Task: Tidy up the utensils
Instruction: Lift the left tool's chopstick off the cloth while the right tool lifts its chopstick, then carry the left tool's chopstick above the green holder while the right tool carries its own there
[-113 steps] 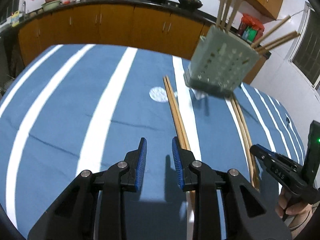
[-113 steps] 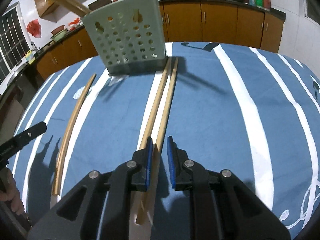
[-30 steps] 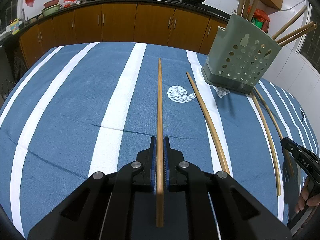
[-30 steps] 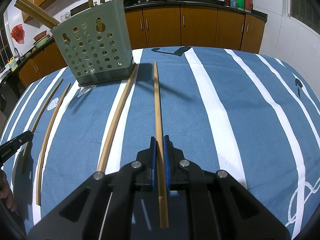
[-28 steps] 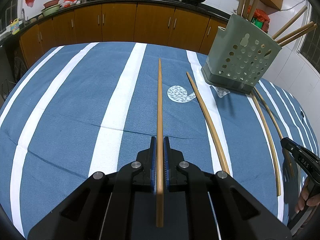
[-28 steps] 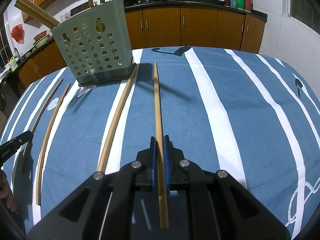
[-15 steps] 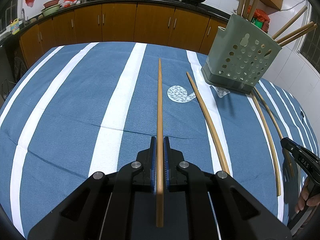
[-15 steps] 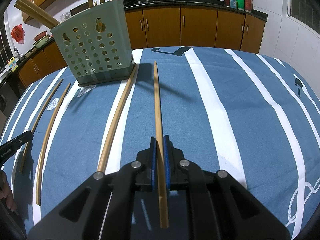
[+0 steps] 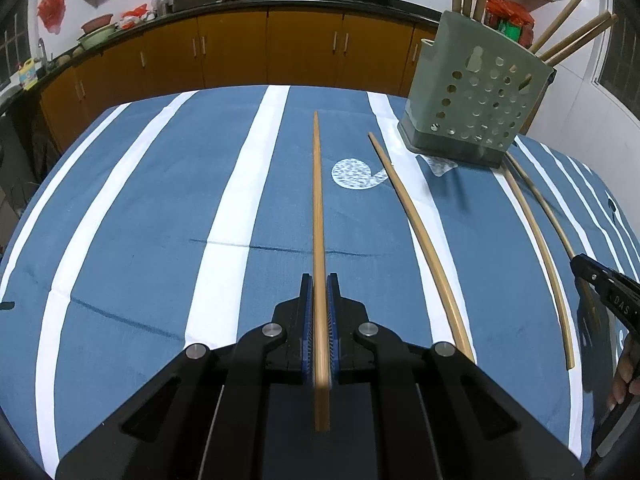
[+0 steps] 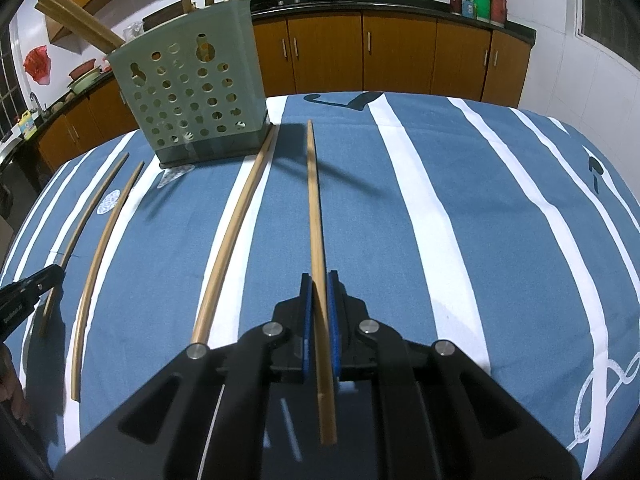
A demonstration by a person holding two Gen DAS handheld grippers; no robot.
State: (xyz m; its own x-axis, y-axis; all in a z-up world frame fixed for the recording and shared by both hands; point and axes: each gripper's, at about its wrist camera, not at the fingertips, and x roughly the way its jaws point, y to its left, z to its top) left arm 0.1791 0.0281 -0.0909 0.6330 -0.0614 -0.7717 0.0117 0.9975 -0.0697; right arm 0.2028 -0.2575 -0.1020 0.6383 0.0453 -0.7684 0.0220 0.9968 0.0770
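Note:
A pale green perforated utensil holder (image 9: pixel 476 92) stands at the far right of the table with several chopsticks in it; in the right wrist view it is at the far left (image 10: pixel 192 100). My left gripper (image 9: pixel 319 280) is shut on a long wooden chopstick (image 9: pixel 317 200) that points forward above the cloth. My right gripper (image 10: pixel 319 278) is shut on another chopstick (image 10: pixel 314 200), also pointing forward. One loose chopstick (image 9: pixel 416 224) lies right of the left gripper. Another loose chopstick (image 10: pixel 236 220) lies left of the right gripper, its far end by the holder.
The table has a blue cloth with white stripes (image 9: pixel 224 216). Orange kitchen cabinets (image 9: pixel 240 52) with a dark counter run behind it. The right gripper's tip (image 9: pixel 600 284) shows at the right edge of the left wrist view.
3.8 s ago both grippers were open over chopsticks lying on the table; now each is shut on one and holds it raised. Over the last second nothing has moved.

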